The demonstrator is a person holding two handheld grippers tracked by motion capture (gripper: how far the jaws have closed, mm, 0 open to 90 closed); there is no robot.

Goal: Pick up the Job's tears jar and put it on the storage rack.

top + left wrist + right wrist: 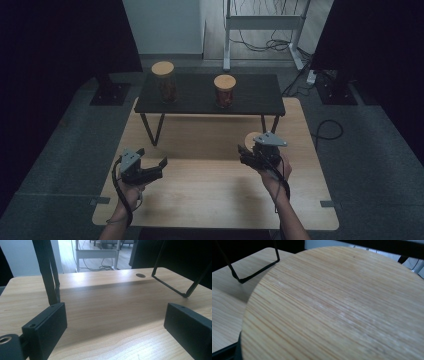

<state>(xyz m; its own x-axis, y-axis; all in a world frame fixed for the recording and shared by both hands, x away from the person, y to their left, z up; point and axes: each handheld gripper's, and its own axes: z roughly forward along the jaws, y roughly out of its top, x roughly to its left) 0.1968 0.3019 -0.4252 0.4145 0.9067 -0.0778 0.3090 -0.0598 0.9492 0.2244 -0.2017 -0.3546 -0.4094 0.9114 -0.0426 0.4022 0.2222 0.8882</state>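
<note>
the right gripper pinches a wood-lidded jar, left gripper spread idle; next, likely setting it on the shelf.

- A light wooden table stands on grey floor.
- A low black shelf on thin metal legs stands along the table's far edge.
- Two wooden-lidded jars rest on the shelf: a taller jar near its left end, a shorter jar right of its middle.
</note>
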